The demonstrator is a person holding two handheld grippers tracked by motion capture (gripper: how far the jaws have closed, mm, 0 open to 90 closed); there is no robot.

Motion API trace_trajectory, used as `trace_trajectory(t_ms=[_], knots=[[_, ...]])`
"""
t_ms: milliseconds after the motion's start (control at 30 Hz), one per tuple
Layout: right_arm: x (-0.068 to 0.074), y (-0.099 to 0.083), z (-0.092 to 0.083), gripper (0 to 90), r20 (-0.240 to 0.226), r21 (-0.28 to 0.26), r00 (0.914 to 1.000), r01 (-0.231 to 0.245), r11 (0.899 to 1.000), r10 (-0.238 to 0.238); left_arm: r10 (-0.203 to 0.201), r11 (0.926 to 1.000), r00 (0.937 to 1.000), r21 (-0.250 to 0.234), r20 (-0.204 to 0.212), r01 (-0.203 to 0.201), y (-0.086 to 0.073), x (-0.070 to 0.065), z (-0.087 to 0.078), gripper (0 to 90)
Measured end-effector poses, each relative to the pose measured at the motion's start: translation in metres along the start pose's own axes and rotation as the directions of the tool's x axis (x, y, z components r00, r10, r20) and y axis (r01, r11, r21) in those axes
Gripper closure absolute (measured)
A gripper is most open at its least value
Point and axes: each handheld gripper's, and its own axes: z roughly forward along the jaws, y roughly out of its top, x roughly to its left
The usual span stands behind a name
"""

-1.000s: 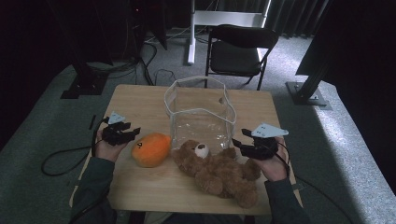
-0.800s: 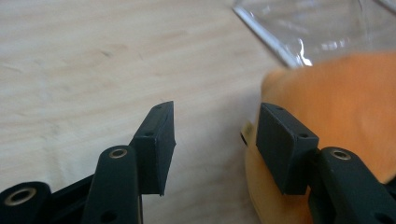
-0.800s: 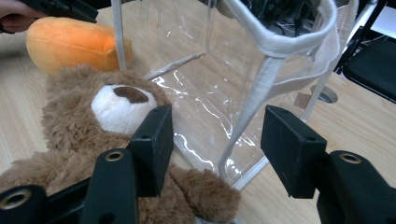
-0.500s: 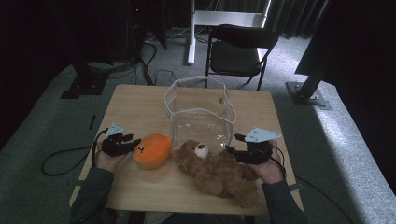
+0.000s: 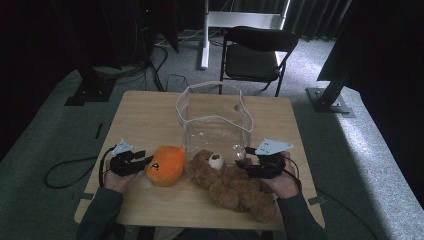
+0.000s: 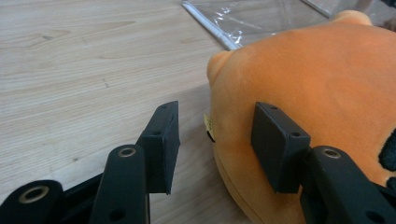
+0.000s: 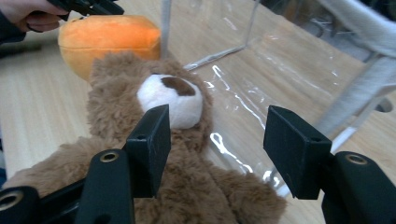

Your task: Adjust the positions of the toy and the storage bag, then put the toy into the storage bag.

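Open black jaws frame a brown teddy bear (image 7: pixel 154 154) on the bench (image 7: pixel 42 112); orange plush (image 7: pixel 109 39) at eleven o'clock, clear bag (image 7: pixel 261 79) at one.

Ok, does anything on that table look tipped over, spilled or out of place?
Nothing spilled or damaged. The brown teddy bear lies sprawled on the table against the clear container, and the orange plush rests beside it. The container stands upright.

A light wooden table (image 5: pixel 140 120) carries a clear soft-plastic bin (image 5: pixel 215 122) at its middle, with a round orange plush toy (image 5: pixel 166 165) and a brown teddy bear (image 5: pixel 232 185) lying just before it.
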Motion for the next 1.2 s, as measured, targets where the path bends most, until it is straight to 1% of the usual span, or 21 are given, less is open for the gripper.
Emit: trace_trajectory(t_ms=[67,133,233,267,333,367,467,533,633,700,733,833,867,933,967,1033,1067,1100,1133,1167,1200], knots=[[0.002,0.000,0.001,39.0,-0.008,0.003,1.0000,0.001,1.000,-0.001,0.008,1.0000,1.0000,-0.005,-0.004,-0.008,0.000,-0.001,0.000,51.8],[0.003,0.000,0.004,37.2,-0.035,0.015,0.9994,0.003,1.000,-0.003,0.001,0.9999,0.9999,-0.015,-0.013,-0.001,0.000,0.000,0.000,49.7],[0.005,0.000,0.007,35.4,-0.044,0.029,0.9990,0.006,1.000,-0.005,-0.003,0.9998,0.9998,-0.021,-0.019,0.003,-0.001,0.001,0.000,48.1],[0.005,0.000,0.012,33.7,-0.053,0.042,0.9986,0.006,0.999,-0.004,-0.004,0.9996,0.9996,-0.027,-0.026,0.003,-0.001,0.001,0.000,47.6],[0.006,0.001,0.017,32.7,-0.061,0.059,0.9981,0.002,0.998,0.001,-0.001,0.9995,0.9994,-0.031,-0.033,0.000,-0.002,0.001,0.000,47.1],[0.007,0.001,0.018,32.0,-0.058,0.061,0.9983,0.003,0.998,0.001,0.002,0.9994,0.9993,-0.034,-0.038,-0.004,-0.002,0.001,0.000,46.8],[0.008,0.003,0.021,32.0,-0.071,0.067,0.9975,0.005,0.998,0.000,0.002,0.9992,0.9990,-0.039,-0.044,-0.003,-0.002,0.001,0.000,46.1],[0.009,0.008,0.023,30.7,-0.088,0.080,0.9961,0.017,0.997,-0.010,-0.001,0.9991,0.9988,-0.043,-0.050,-0.001,-0.003,0.002,0.000,45.8],[0.009,0.012,0.027,29.1,-0.115,0.100,0.9933,0.008,0.995,0.004,-0.002,0.9989,0.9984,-0.047,-0.056,-0.001,-0.003,0.002,0.000,45.7],[0.009,0.013,0.029,29.1,-0.120,0.108,0.9928,0.011,0.994,0.003,-0.002,0.9989,0.9984,-0.047,-0.056,-0.001,-0.003,0.002,0.000,45.6],[0.008,0.013,0.034,28.9,-0.125,0.132,0.9921,0.004,0.991,0.012,-0.003,0.9987,0.9982,-0.050,-0.059,0.000,-0.004,0.001,0.000,45.6],[0.007,0.011,0.043,28.2,-0.135,0.180,0.9908,0.014,0.984,0.010,-0.002,0.9987,0.9982,-0.052,-0.061,-0.001,-0.004,0.001,0.000,45.7],[0.007,0.011,0.043,28.2,-0.135,0.180,0.9908,0.014,0.984,0.010,-0.002,0.9987,0.9982,-0.052,-0.061,-0.001,-0.004,0.001,0.000,45.6],[0.005,0.010,0.051,27.1,-0.150,0.204,0.9882,-0.002,0.979,0.033,-0.002,0.9986,0.9981,-0.053,-0.062,-0.002,-0.004,0.001,0.000,45.6],[0.005,0.010,0.051,27.1,-0.150,0.204,0.9882,-0.002,0.979,0.033,-0.002,0.9986,0.9981,-0.053,-0.062,-0.002,-0.004,0.001,0.000,45.6],[0.003,0.009,0.059,25.7,-0.180,0.243,0.9796,-0.043,0.969,0.089,0.001,0.9985,0.9979,-0.055,-0.064,-0.005,-0.005,0.001,0.000,45.7],[0.001,0.008,0.061,25.5,-0.180,0.262,0.9778,-0.058,0.963,0.108,0.000,0.9985,0.9980,-0.055,-0.063,-0.003,-0.005,0.001,0.000,45.6],[0.001,0.008,0.061,25.5,-0.180,0.262,0.9778,-0.058,0.963,0.108,0.000,0.9985,0.9980,-0.055,-0.063,-0.003,-0.005,0.001,0.000,45.6],[0.000,0.008,0.064,25.4,-0.177,0.276,0.9769,-0.067,0.959,0.119,-0.002,0.9985,0.9980,-0.055,-0.063,-0.002,-0.005,0.001,0.000,45.6],[-0.001,0.007,0.067,24.5,-0.189,0.291,0.9732,-0.073,0.954,0.132,-0.003,0.9984,0.9980,-0.056,-0.063,-0.001,-0.005,0.001,0.000,45.6],[-0.001,0.006,0.070,24.0,-0.191,0.298,0.9725,-0.072,0.952,0.133,-0.003,0.9984,0.9980,-0.056,-0.063,-0.001,-0.005,0.001,0.000,45.6]])
